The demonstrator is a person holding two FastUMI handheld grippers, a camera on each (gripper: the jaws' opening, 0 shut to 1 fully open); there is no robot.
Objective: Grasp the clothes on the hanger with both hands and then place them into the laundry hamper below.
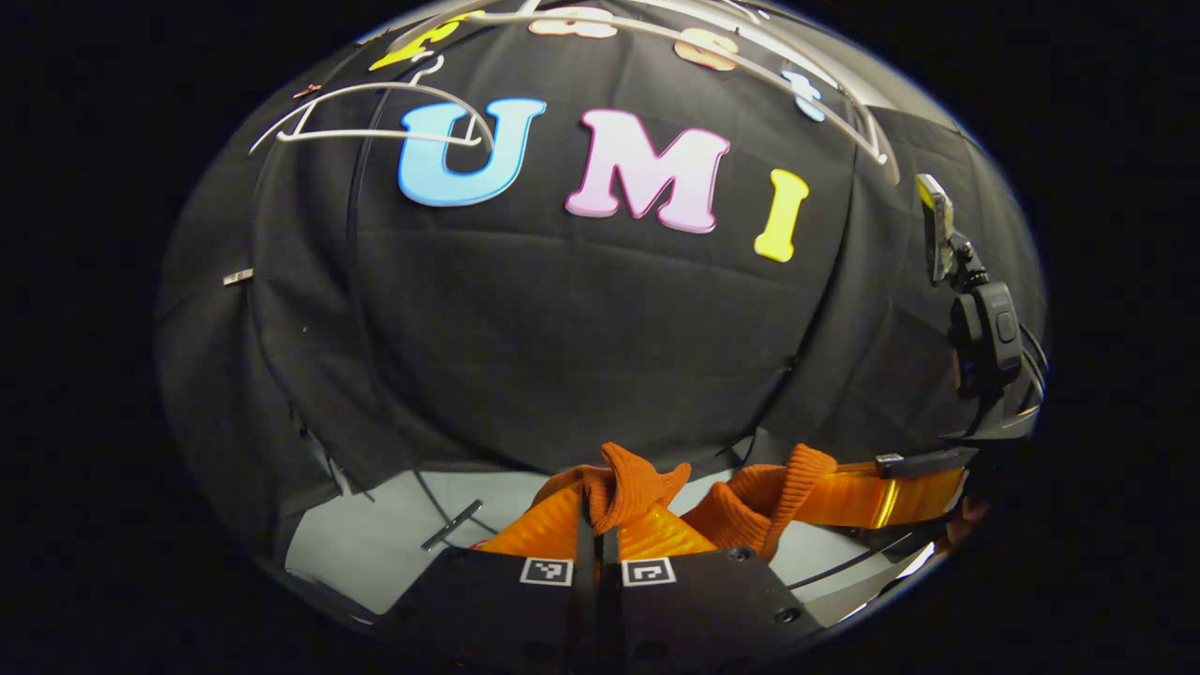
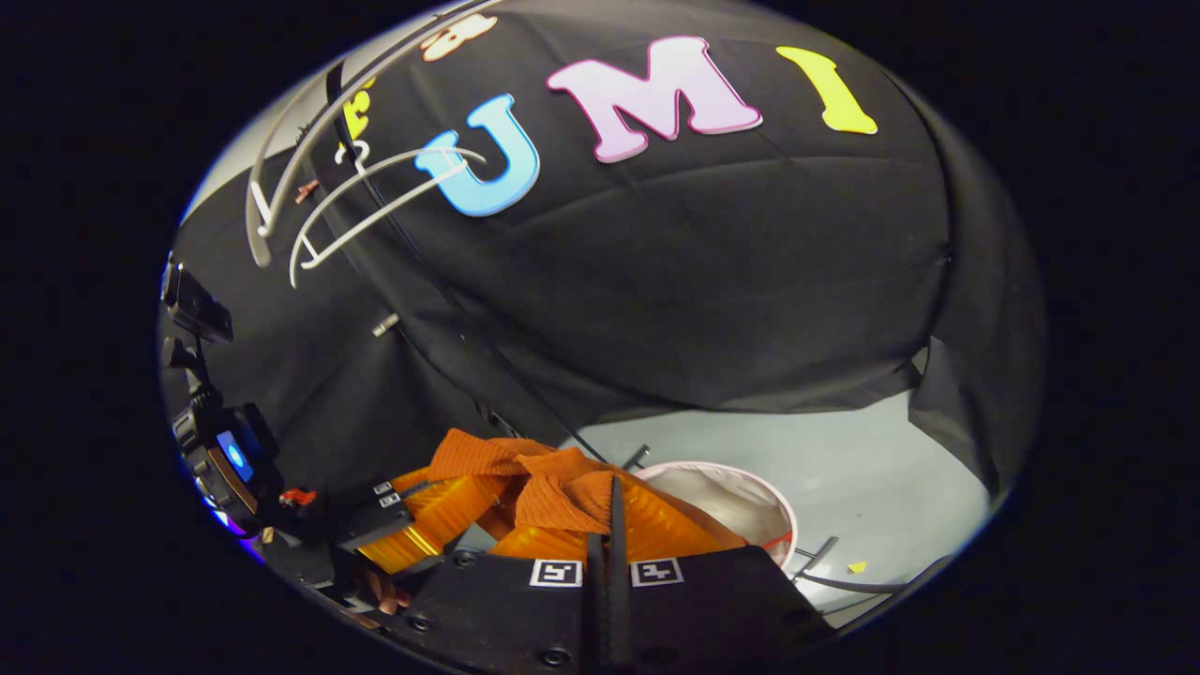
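Orange ribbed knit cloth [image 1: 630, 487] bunches up between the fingers of the left gripper [image 1: 597, 534] in the left gripper view; the two fingers stand closed together with a fold of the garment pinched between them. Farther along the same cloth, the right gripper [image 1: 914, 473] shows held level, its fingers also clamped on a fold, with part of a hand just behind it.

In the right gripper view, the right gripper [image 2: 607, 525] is likewise clenched on the orange garment [image 2: 553, 487], the cloth pushed up in a ridge between its closed fingers. The left gripper [image 2: 412, 520] reaches in beside the cloth and bites another fold, fingertips of a hand [image 2: 380, 591] just beneath it.

Just beyond the garment and lower, the laundry hamper [image 2: 727, 502] stands on the pale floor [image 2: 872, 487], its pink rim round and its mouth open; the cloth is above and beside it, not inside.

Well above the garment, a white hanger [image 1: 375, 117] hangs bare from a white rail [image 1: 712, 56] against the black cloth wall [image 1: 581, 319].
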